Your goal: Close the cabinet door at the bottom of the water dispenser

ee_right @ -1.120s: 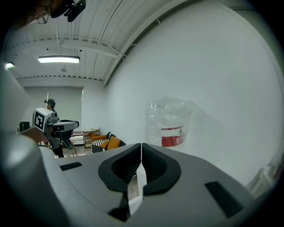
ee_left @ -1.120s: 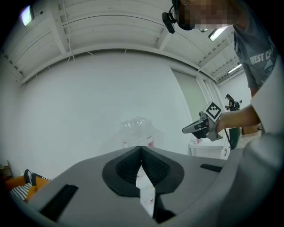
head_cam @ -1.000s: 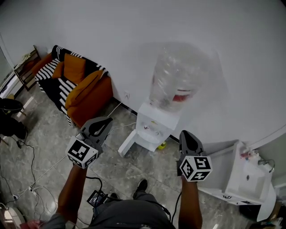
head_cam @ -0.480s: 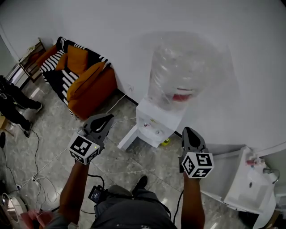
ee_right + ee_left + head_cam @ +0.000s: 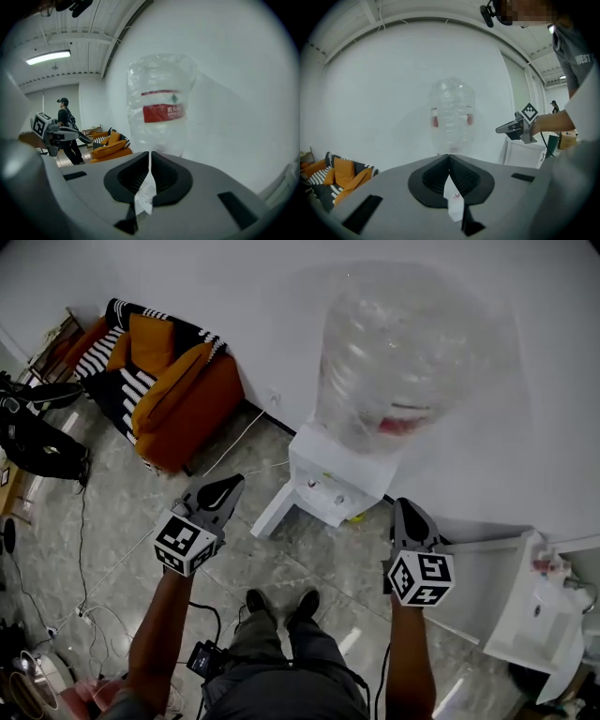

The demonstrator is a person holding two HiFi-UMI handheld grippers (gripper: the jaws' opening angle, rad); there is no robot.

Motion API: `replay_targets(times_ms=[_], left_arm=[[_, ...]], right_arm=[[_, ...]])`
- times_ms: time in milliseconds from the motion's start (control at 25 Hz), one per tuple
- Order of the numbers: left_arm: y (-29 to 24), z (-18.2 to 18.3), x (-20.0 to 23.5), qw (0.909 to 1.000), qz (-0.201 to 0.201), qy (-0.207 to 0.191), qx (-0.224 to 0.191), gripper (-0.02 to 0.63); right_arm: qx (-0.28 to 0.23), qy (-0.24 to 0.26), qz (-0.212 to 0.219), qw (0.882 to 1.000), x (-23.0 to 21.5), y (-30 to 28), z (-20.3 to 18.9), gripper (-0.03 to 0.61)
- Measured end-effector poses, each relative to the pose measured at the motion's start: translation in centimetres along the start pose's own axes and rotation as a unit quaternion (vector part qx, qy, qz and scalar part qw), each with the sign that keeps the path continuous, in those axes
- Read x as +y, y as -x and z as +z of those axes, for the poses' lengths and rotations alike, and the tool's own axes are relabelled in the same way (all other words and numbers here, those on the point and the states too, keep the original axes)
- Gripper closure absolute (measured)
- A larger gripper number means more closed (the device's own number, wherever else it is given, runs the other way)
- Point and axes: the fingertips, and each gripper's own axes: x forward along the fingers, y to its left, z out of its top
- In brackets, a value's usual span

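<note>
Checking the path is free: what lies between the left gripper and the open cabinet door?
In the head view, only bare floor tile shows between the left gripper and the cabinet door.

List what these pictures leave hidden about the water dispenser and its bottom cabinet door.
Cabinet inside: head view, hidden under the water dispenser top.
Cabinet door handle: head view, too small.
Dispenser body: mostly behind the left gripper and right gripper in their own views.
</note>
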Motion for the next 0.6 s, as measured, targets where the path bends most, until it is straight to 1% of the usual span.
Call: replay_targets(times_ms=[240,440,600], left_arm=[[-3.0,-6.5,1.6,0.9987,-0.024,0.031,0.033,0.597],[-5.8,-11.6,2.9,0.9964,-0.041,0.057,0.048,0.597],[-8.0,-15.3,3.1,0.9939,-0.054,0.074,0.062,0.597]], right_arm=[[0.024,-0.016,-0.039,0.999,-1.0,-2.0,-4.6,0.548],[0.036,-0.034,-0.069,0.996,-1.9,-3.8,-8.1,0.548],[0.058,-0.049,-0.091,0.993,-2.6,-4.6,-11.6,0.548]])
